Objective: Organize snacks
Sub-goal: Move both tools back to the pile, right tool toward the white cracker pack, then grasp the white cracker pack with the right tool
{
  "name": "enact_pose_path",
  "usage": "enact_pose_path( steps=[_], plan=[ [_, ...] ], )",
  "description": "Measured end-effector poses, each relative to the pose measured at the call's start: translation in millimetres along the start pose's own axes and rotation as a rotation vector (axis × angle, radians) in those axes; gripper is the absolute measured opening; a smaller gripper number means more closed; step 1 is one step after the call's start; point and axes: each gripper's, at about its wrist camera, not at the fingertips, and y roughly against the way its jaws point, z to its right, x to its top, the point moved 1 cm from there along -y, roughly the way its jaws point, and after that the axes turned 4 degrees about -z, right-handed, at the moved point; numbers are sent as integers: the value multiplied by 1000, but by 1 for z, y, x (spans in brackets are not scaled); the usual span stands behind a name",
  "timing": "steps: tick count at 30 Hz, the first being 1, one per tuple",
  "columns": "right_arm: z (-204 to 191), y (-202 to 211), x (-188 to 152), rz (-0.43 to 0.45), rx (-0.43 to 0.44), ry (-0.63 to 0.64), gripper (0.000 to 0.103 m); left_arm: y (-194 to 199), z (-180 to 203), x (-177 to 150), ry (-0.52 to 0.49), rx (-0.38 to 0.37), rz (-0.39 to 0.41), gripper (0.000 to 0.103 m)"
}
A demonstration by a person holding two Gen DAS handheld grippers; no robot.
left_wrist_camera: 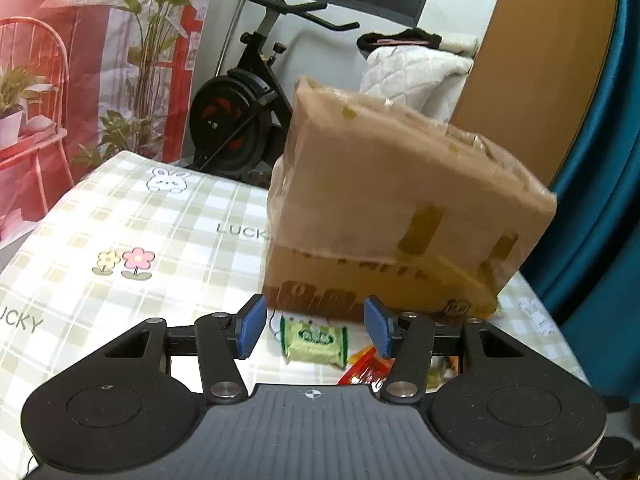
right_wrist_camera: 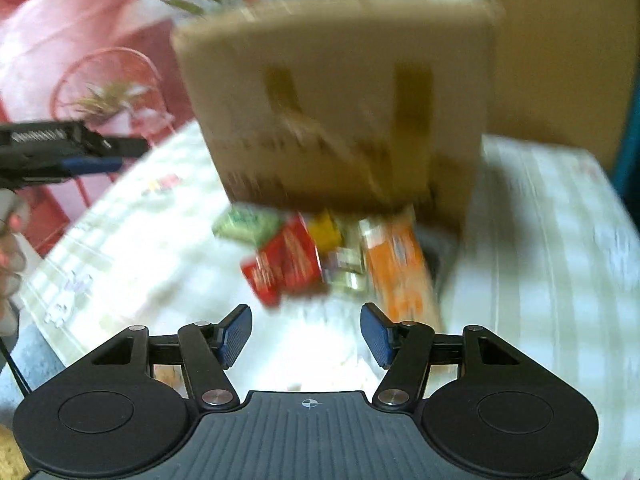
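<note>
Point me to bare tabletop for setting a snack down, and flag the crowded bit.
Free: the checked tablecloth left of the cardboard box, around the flower print and out to the table's left edge. A narrower bare strip lies right of the box in the right wrist view. Crowded: snack packets bunched at the box's front.

My right gripper (right_wrist_camera: 306,334) stands at six o'clock with its blue pads apart and nothing between them. The picture is blurred. At twelve o'clock I see a brown cardboard box (right_wrist_camera: 336,96) on the checked tablecloth (right_wrist_camera: 540,240). Just below the box, in the centre, lie several snack packets: a green one (right_wrist_camera: 246,222), a red one (right_wrist_camera: 286,266), a yellow one (right_wrist_camera: 324,232) and an orange one (right_wrist_camera: 400,268). At nine o'clock the left gripper (right_wrist_camera: 92,166) comes in from the edge.
</note>
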Motion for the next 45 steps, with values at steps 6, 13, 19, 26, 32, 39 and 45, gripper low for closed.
enact_pose_path(
  steps=[6,13,19,26,32,39,45],
  plan=[
    [7,-11,-32,-86,-74,-100,69,-7,-4,-10,9,-4,-30,56],
    [-2,-26,-40,-145,-59,-145,70,-9,-11,-18,21,1,-49,56],
    [-25,-45,-25,-140,-79,-37,66,-8,-13,-22,31,15,-54,56],
    [-40,-55,-11,-134,-103,87,44,-9,-14,-25,39,33,-63,56],
    [-33,-68,2,-93,-114,92,44,-8,-12,-26,17,35,-63,57],
    [-26,-64,-3,-60,-101,112,58,-8,-13,-31,-41,59,-52,58],
    [-24,-52,-21,-46,-93,101,58,-13,-7,-37,-97,46,-67,58]
  ],
)
